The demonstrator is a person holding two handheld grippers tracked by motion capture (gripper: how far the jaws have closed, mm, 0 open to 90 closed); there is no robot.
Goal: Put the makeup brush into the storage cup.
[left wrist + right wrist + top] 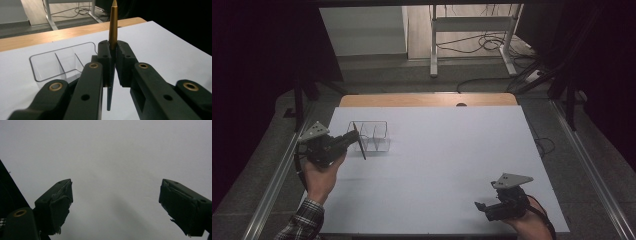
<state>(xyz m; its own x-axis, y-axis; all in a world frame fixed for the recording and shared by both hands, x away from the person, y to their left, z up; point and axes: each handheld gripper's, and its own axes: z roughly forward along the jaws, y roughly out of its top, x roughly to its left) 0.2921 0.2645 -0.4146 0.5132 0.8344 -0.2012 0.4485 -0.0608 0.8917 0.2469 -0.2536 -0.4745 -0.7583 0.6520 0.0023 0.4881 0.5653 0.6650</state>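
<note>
the pen (113,30), dark-bodied with a gold tip, is clamped between the closed jaws of the left tongs (113,53) and stands nearly upright in the left gripper view, tip up. in the high view the pen (359,141) leans slightly, held just at the near left corner of the clear divided tray (379,131), above the table (447,150) rather than resting on it.

the step in hand looks like carrying the pen to the tray; the drop itself is not yet made. the next move would call for bringing the pen over one of the compartments, tipping it to fit the narrow slot, then easing the jaws apart.

the right tongs (482,208) rest near the table's front right edge, well apart from the tray, jaws spread wide and holding nothing. the tray's thin dividers and near wall are the only likely snag; nothing else lies on the table between pen and tray.
</note>
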